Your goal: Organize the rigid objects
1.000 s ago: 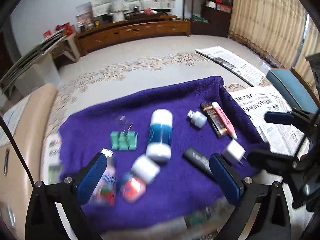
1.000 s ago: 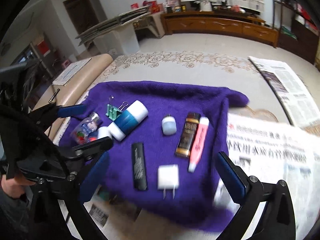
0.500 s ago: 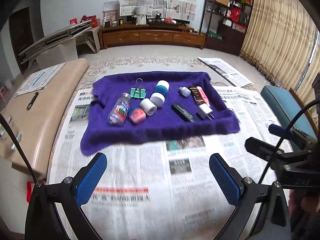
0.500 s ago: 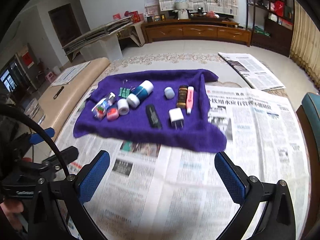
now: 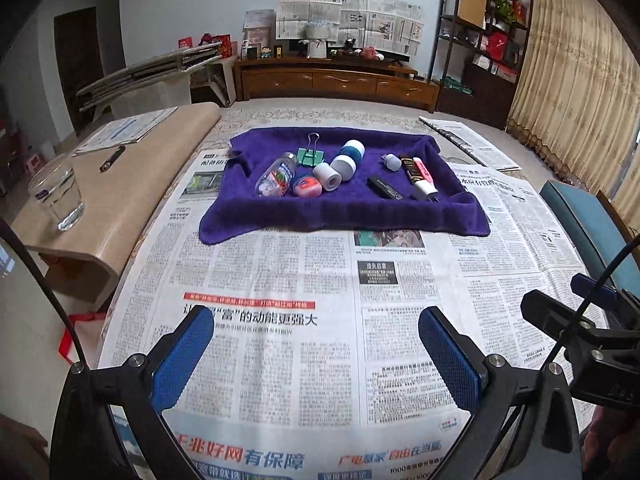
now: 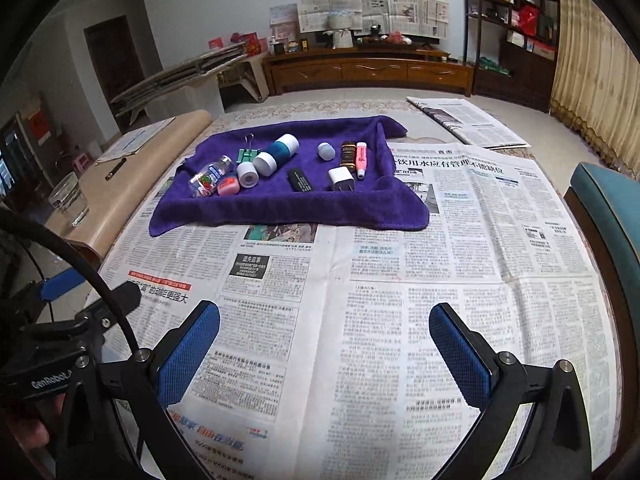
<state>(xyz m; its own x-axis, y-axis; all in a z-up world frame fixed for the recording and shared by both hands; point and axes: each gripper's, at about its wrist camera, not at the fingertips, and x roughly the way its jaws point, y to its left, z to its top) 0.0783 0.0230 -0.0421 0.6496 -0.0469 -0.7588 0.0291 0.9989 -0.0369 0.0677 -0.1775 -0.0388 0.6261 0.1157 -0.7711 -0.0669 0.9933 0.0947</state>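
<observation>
A purple towel (image 5: pixel 344 216) (image 6: pixel 280 208) lies far across a newspaper-covered table. On it lie a small clear bottle (image 5: pixel 276 174), a pink tin (image 5: pixel 307 187), a white tape roll (image 5: pixel 327 176), a teal and white container (image 5: pixel 348 159), a green binder clip (image 5: pixel 311 155), a black stick (image 5: pixel 385 188), a white charger (image 6: pixel 341 179), a brown tube (image 6: pixel 348 155) and a pink highlighter (image 6: pixel 361 159). My left gripper (image 5: pixel 316 356) and right gripper (image 6: pixel 324 348) are both open and empty, well back from the towel over the newspaper.
A glass of water (image 5: pixel 58 194) and a pen (image 5: pixel 112 159) sit on the beige side table at left. A teal chair (image 6: pixel 608 232) stands at right. Each gripper shows in the other's view, the right gripper's body (image 5: pixel 592 328) and the left gripper's body (image 6: pixel 64 320).
Both grippers have pulled far back from the towel, from just over the objects to the near part of the table. They stayed open and empty.
</observation>
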